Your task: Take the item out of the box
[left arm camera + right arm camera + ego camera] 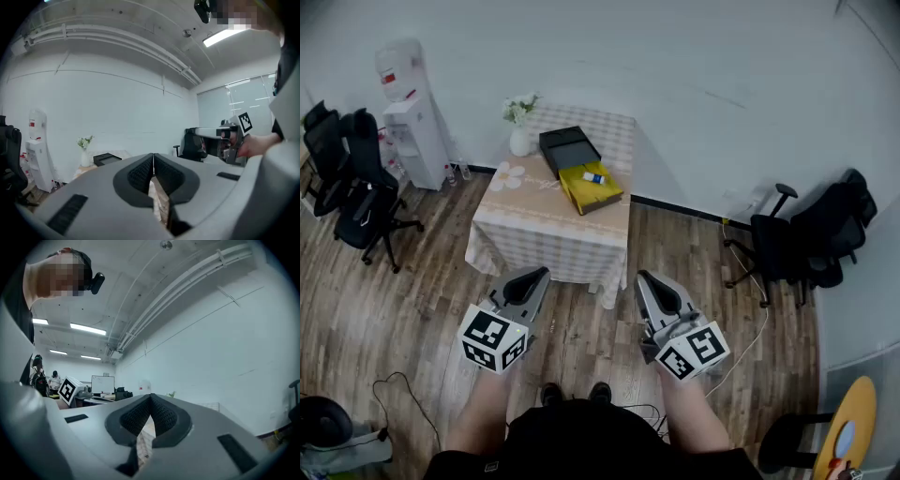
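Office, open-plan with a cleared corner. Black swivel chairs (pixel 361 192) are parked at the left wall, and more chairs (pixel 806 239) at the right. Water dispenser (pixel 411 117) stands in the far left corner. Plain white wall (pixel 694 84), wood-look floor (pixel 403 309), loose cable (pixel 394 384) on the near floor. Small table (pixel 553 234) with a checked cloth stands against the far wall, with a vase (pixel 520 141) of flowers on it. In the right gripper view there is a whiteboard (pixel 102 384), desks (pixel 101 399) with gear on them, and strip lights (pixel 86 329). In the left gripper view, exposed pipes (pixel 117 40) run along the ceiling and a glass partition (pixel 248 101) is at the right.
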`<state>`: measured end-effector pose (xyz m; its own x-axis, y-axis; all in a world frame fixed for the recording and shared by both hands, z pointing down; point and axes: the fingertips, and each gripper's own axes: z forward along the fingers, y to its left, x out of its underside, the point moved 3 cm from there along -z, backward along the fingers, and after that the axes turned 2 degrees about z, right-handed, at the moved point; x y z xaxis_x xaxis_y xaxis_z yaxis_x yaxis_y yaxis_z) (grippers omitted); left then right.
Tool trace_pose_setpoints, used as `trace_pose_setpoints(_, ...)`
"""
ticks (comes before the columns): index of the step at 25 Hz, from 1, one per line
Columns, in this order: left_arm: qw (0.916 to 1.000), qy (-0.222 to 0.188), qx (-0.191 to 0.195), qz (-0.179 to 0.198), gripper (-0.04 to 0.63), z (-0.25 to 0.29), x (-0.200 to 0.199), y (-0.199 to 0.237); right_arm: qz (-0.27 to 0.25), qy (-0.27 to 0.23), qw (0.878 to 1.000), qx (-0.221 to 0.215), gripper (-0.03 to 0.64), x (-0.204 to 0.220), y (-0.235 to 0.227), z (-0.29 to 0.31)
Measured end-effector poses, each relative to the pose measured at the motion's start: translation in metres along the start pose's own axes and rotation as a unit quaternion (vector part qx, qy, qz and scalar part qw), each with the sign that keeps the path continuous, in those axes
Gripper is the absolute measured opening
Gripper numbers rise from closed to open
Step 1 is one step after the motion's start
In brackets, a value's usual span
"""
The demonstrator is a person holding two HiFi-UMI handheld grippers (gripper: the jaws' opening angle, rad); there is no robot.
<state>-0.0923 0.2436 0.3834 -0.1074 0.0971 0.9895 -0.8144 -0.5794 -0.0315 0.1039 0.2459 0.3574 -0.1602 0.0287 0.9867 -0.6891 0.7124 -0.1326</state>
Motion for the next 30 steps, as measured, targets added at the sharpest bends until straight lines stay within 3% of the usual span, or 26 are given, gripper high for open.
trace_pose_setpoints(14,0.9997,-0.012,0.006,-0.018,0.015,-0.028,0.005,0.024,-0.009,0.005,1.0,0.007,0.035,0.003,0.031,0.016)
trace_pose_setpoints(22,0.9994,-0.018,0.017,-0.024,0.015,-0.056,0.01,0.04,-0.037,0.01,0.999,-0.019,0.038,0.001,0.078,0.027)
trace_pose_setpoints(30,0.9993,-0.013,0.02,-0.029,0.015,-0.054,0.019,0.053,-0.008,0.02,1.0,-0.013,0.04,0.017,0.073,0.046)
